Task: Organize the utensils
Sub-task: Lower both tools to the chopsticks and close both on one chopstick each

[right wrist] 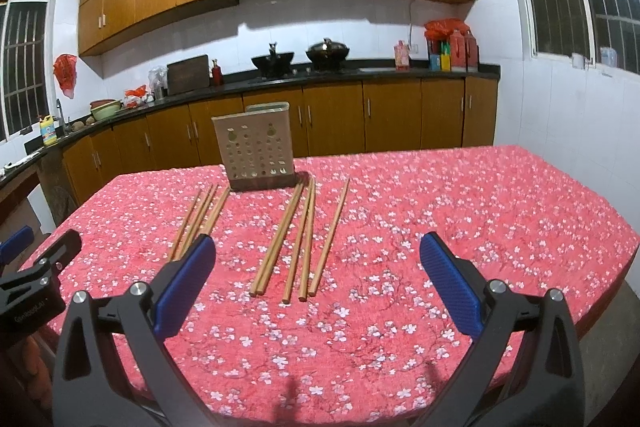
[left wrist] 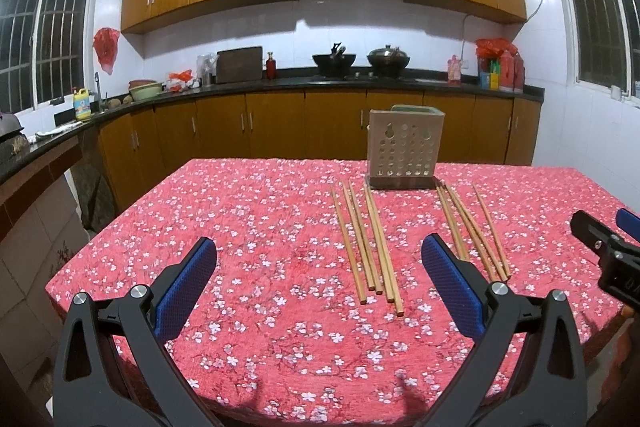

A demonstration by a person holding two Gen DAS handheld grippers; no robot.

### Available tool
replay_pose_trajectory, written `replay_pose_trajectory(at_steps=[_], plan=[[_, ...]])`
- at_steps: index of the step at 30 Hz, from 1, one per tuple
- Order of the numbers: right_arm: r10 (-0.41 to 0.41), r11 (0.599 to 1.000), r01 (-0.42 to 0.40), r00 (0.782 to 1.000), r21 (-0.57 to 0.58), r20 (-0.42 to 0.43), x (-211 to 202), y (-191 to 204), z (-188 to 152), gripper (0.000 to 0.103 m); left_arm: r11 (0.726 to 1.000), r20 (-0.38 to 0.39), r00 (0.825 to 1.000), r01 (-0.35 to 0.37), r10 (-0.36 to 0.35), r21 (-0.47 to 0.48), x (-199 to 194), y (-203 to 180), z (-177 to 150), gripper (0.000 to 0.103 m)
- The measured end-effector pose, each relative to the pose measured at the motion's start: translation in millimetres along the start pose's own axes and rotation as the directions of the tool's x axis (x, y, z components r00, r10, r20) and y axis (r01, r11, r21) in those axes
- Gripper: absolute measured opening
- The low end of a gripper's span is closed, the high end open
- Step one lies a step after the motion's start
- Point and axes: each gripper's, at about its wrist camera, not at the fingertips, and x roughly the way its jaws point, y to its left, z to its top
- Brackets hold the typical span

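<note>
Hovering above the near edge of the tabletop (left wrist: 248,211), the left gripper (left wrist: 316,291) has its blue-padded fingers spread wide apart with nothing between them. The right gripper (right wrist: 314,287) is likewise wide open and empty over the same red floral cloth.

Only the left wrist view shows the right gripper from outside, as a black-and-blue shape at the right edge of the frame; the right wrist view shows the left gripper the same way at its left edge. The left view gives the left group of chopsticks (left wrist: 366,243) whole in mid-frame, while its own right finger hides the near ends of the right group of chopsticks (left wrist: 472,231). In the right view that right group lies fully visible just left of centre, and the left group is partly hidden behind a blue finger.

Both groups are plain wooden sticks lying flat, roughly parallel, with their far ends near a perforated metal holder (left wrist: 404,147). It stands upright on a dark base at the far middle of the tabletop, with no sticks visible in it.
</note>
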Motion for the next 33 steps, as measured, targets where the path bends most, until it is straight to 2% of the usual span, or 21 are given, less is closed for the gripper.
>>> replay_pose_trajectory(at_steps=[6, 10, 13, 14, 18, 19, 20, 22, 23, 25, 29, 32, 33], plan=[[0.017, 0.997, -0.010, 0.995, 0.074, -0.103, 29.3, -16.5, -1.8, 0.099, 1.000, -0.091, 0.996, -0.018, 0.017, -0.016, 21.6, 10.9, 0.7, 0.101], [0.011, 0.995, 0.006, 0.985, 0.100, -0.171, 53.3, -22.8, -3.0, 0.099, 0.999, -0.187, 0.982, -0.018, 0.008, -0.050, 43.8, 21.4, -1.2, 0.101], [0.017, 0.995, 0.008, 0.973, 0.104, -0.231, 71.8, -24.4, -2.0, 0.087, 0.997, -0.251, 0.968, -0.023, 0.004, -0.074, 63.9, 25.2, -1.0, 0.101], [0.019, 0.994, 0.008, 0.968, 0.106, -0.249, 77.7, -26.4, -1.4, 0.080, 0.996, -0.270, 0.963, -0.021, -0.002, -0.082, 69.4, 27.9, -0.9, 0.101], [0.028, 0.994, 0.009, 0.942, 0.109, -0.334, 108.6, -25.7, -1.9, 0.057, 0.996, -0.304, 0.952, -0.003, -0.026, -0.095, 86.7, 29.0, 1.2, 0.101], [0.029, 0.994, 0.009, 0.935, 0.107, -0.352, 116.9, -24.3, -3.0, 0.054, 0.996, -0.312, 0.950, 0.004, -0.032, -0.091, 91.1, 28.6, 1.8, 0.100], [0.028, 0.994, 0.011, 0.931, 0.106, -0.364, 122.4, -24.4, -3.2, 0.048, 0.996, -0.317, 0.948, 0.009, -0.036, -0.087, 94.2, 27.5, 2.9, 0.098], [0.036, 0.994, 0.007, 0.917, 0.107, -0.397, 137.5, -23.8, -3.9, 0.040, 0.997, -0.333, 0.942, 0.026, -0.050, -0.077, 102.9, 23.9, 3.6, 0.084], [0.045, 0.993, 0.002, 0.909, 0.114, -0.414, 145.4, -22.8, -4.5, 0.036, 0.997, -0.340, 0.939, 0.035, -0.059, -0.076, 106.7, 22.8, 4.2, 0.080], [0.055, 0.992, -0.001, 0.901, 0.125, -0.430, 153.8, -24.1, -3.0, 0.032, 0.995, -0.364, 0.927, 0.067, -0.092, -0.079, 116.1, 19.7, 3.1, 0.068], [0.057, 0.993, -0.003, 0.893, 0.121, -0.446, 172.7, -20.7, -0.3, 0.031, 0.992, -0.394, 0.910, 0.103, -0.125, -0.077, 129.5, 12.9, 0.4, 0.058], [0.056, 0.995, -0.009, 0.874, 0.101, -0.483, 183.8, -15.5, -5.5, 0.020, 0.989, -0.415, 0.898, 0.125, -0.145, -0.073, 138.5, 8.3, -1.3, 0.047], [0.053, 0.995, -0.009, 0.882, 0.095, -0.468, 183.1, -15.3, -5.3, 0.018, 0.989, -0.421, 0.894, 0.132, -0.151, -0.073, 141.7, 6.3, -1.5, 0.043]])
